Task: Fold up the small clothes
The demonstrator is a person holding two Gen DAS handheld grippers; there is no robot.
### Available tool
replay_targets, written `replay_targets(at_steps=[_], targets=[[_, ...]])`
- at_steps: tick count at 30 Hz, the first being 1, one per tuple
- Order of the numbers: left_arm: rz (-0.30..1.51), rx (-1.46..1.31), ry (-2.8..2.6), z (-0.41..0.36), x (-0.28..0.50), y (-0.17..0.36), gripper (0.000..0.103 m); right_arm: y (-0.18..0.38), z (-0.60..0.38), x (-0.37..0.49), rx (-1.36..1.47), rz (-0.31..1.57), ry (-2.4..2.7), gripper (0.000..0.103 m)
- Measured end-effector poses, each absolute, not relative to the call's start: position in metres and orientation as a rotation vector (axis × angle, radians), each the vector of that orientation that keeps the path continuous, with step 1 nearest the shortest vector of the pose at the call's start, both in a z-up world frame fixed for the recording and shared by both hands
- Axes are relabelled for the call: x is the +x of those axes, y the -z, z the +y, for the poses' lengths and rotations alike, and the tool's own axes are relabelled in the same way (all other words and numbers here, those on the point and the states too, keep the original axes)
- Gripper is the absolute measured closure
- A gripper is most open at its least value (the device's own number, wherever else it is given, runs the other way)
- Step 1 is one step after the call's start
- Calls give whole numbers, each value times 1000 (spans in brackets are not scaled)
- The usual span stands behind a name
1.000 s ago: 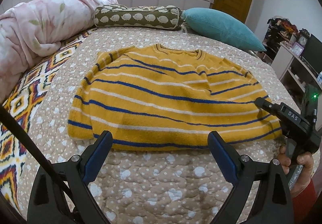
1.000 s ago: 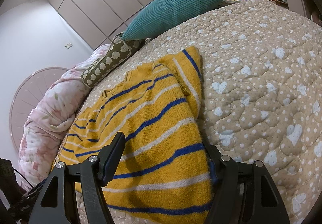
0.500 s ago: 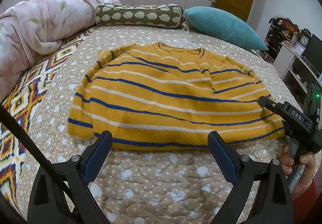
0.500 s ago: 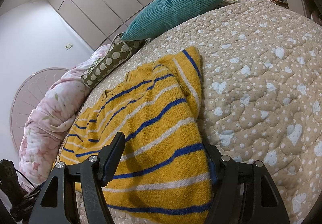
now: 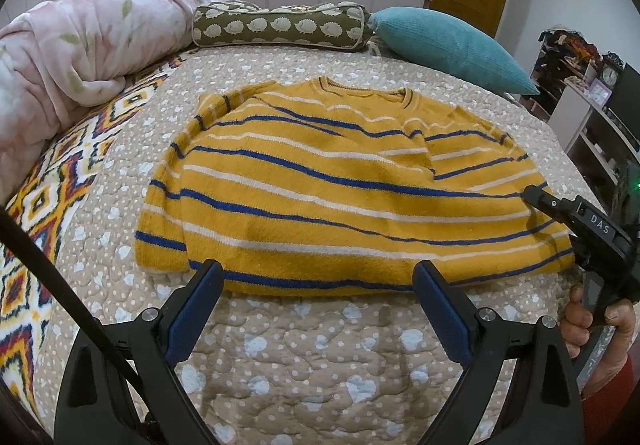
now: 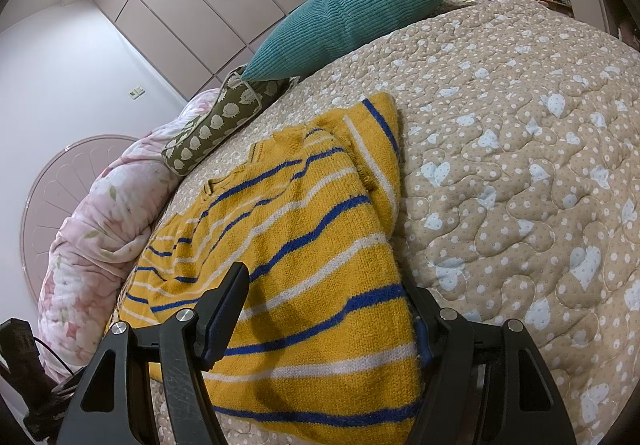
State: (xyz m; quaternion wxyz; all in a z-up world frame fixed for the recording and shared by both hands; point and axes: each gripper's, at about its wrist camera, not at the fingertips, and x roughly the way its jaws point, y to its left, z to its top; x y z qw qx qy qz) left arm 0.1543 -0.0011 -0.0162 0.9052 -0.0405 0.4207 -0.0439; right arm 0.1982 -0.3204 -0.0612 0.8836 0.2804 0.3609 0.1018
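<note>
The sweater (image 5: 340, 189) lies flat on the bed (image 5: 320, 365) just ahead of my left claw (image 5: 318, 297), which hangs released above the quilt, gripping nothing. My right claw (image 6: 328, 309) is spread wide too, its fingers straddling the sweater's right hem corner (nothing pinched yet). Both sleeves already look tucked in; I judge the main fold, hem toward collar, is left to do.

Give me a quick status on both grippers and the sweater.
Left gripper open, at the hem. Right gripper open, straddling the sweater's edge. Yellow striped sweater flat on the quilt, sleeves folded in. Nothing obstructing.
</note>
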Motion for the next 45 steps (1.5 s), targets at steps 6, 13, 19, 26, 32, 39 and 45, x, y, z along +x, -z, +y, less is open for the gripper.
replay_targets(at_steps=[6,13,19,26,32,39,45], targets=[[878,-83,85,0,155,18,8,61,-321,198,584,751,-212,30],[875,-92,77,4,153,16,8,62,-321,199,582,752,-212,30],[868,-108,66,13,149,13,8,61,-319,198,572,759,-202,30],[842,-141,59,30,141,3,8,61,-317,201,569,767,-199,30],[830,-180,48,45,137,-2,8,60,-312,205,538,786,-179,30],[826,-215,41,60,138,-4,8,56,-306,209,530,817,-123,31],[813,-272,-42,98,147,-4,8,42,-290,219,485,886,-57,79]])
